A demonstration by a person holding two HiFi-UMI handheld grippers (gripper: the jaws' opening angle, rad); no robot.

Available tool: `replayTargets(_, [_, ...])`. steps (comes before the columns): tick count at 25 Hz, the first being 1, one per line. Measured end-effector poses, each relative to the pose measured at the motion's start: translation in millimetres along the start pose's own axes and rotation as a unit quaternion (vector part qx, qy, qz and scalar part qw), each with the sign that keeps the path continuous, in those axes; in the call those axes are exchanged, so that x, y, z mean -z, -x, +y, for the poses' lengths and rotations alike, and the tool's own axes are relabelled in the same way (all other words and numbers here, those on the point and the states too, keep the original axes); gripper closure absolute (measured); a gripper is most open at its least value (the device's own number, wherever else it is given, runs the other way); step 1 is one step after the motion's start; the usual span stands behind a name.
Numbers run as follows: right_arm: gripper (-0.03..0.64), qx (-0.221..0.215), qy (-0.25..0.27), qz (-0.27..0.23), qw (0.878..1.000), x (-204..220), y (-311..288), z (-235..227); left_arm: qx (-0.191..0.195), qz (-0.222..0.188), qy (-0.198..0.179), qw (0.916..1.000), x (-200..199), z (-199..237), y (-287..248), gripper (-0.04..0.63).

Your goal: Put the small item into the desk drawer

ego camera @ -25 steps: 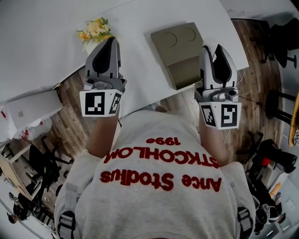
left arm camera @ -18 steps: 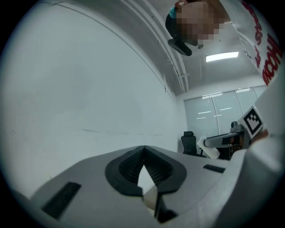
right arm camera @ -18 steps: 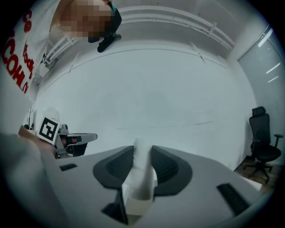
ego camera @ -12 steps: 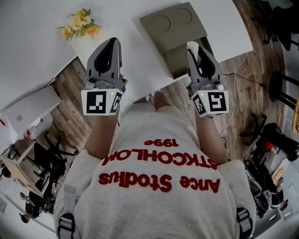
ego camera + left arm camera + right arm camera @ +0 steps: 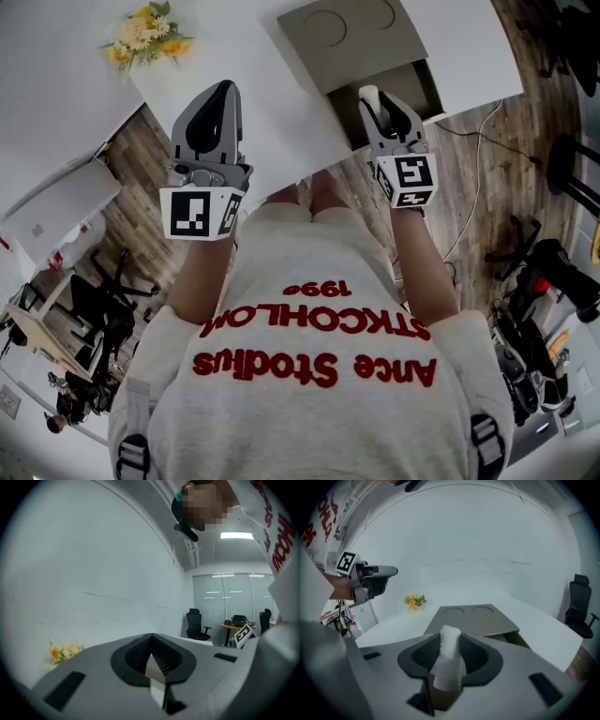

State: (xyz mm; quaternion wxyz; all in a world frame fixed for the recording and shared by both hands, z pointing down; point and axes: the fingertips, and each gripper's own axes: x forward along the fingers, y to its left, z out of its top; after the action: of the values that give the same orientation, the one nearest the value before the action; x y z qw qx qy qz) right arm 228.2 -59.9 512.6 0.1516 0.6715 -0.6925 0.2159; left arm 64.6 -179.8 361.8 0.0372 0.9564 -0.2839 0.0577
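1. Head view: the right claw holds a white roll at the open drawer's near edge. The left claw hovers well to its left.
2. Left gripper view: the left claw is closed and empty.
3. Right gripper view: the right claw's jaws are opening, with the roll upright between them, touching both.

White surface fills the upper frame. On it: tan drawer unit at upper centre (two round recesses on top), its drawer pulled open; flower bunch upper left, well apart.
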Motion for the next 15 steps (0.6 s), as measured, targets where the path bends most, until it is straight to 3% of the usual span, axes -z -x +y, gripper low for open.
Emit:
replayTargets(4, [0.476, 0.006, 0.017, 0.061, 0.998, 26, -6, 3, -0.004, 0.005, 0.003, 1.0000, 5, 4, 4, 0.589])
replayTargets(8, [0.463, 0.009, 0.018, 0.086, 0.996, 31, -6, 0, -0.005, 0.007, 0.003, 1.0000, 5, 3, 3, 0.589])
replayTargets(11, [0.454, 0.014, -0.001, 0.076, 0.997, 26, -5, -1, -0.006, 0.003, 0.003, 1.0000, 3, 5, 4, 0.589])
replayTargets(15, [0.535, 0.034, -0.031, 0.026, 0.999, 3, 2, -6, -0.006, -0.008, 0.001, 1.0000, -2, 12, 7, 0.589])
